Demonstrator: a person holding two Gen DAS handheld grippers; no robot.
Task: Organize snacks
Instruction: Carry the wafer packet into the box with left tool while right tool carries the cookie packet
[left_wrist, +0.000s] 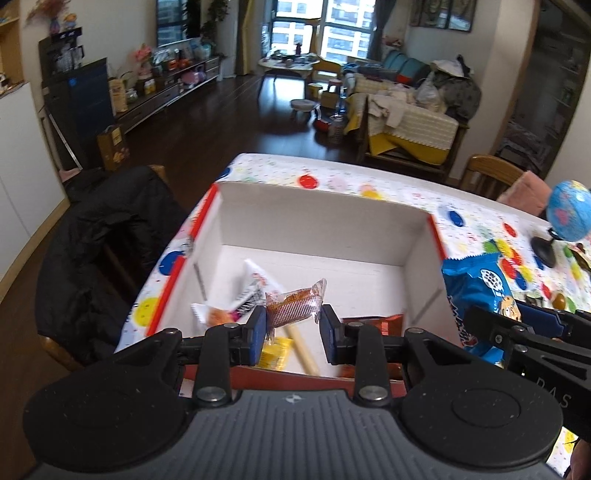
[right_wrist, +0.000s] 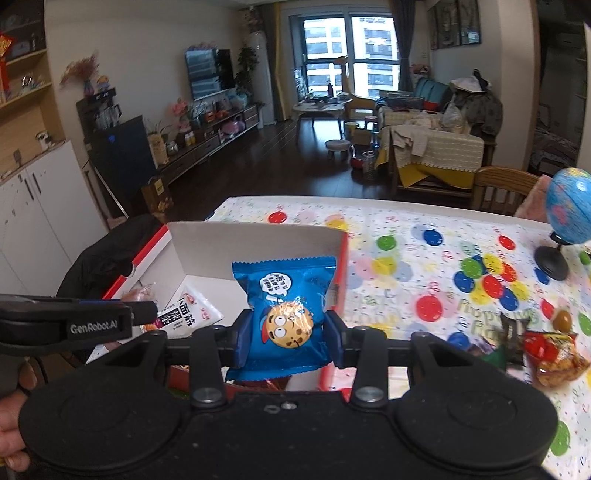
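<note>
Two grippers hover at the near edge of a white cardboard box (left_wrist: 369, 236) with red outer trim, which sits on a table covered by a cloth (right_wrist: 406, 236) printed with coloured dots. The left gripper (left_wrist: 293, 325) is clamped on a small clear-wrapped cake (left_wrist: 295, 304), brownish with ridged sides; the packet is pinched between the blue pads (left_wrist: 258, 325), its crimped end sticking up past the fingertips, and it hangs over the open box. The right gripper (right_wrist: 288, 332) is closed on a blue cookie packet (right_wrist: 288, 295) showing a cartoon biscuit face; the packet stands upright between the fingers with most of its length rising above them, held over the near right corner of the box, in front of its right wall. In the left wrist view that same blue packet shows just beyond the box's right wall, with the other gripper's black frame below it. Inside the box lie a white packet with black lettering (left_wrist: 255, 291), an orange-tinted wrapped snack (left_wrist: 218, 315) at its lower end, a yellow packet (left_wrist: 275, 352), a pale stick-shaped snack (left_wrist: 303, 350) and a dark red packet (left_wrist: 380, 323) in the near right corner. On the cloth to the right, well apart from the box, rest a red and orange wrapped snack (right_wrist: 554, 354) and a small globe (right_wrist: 569, 206) on a black stand.
</note>
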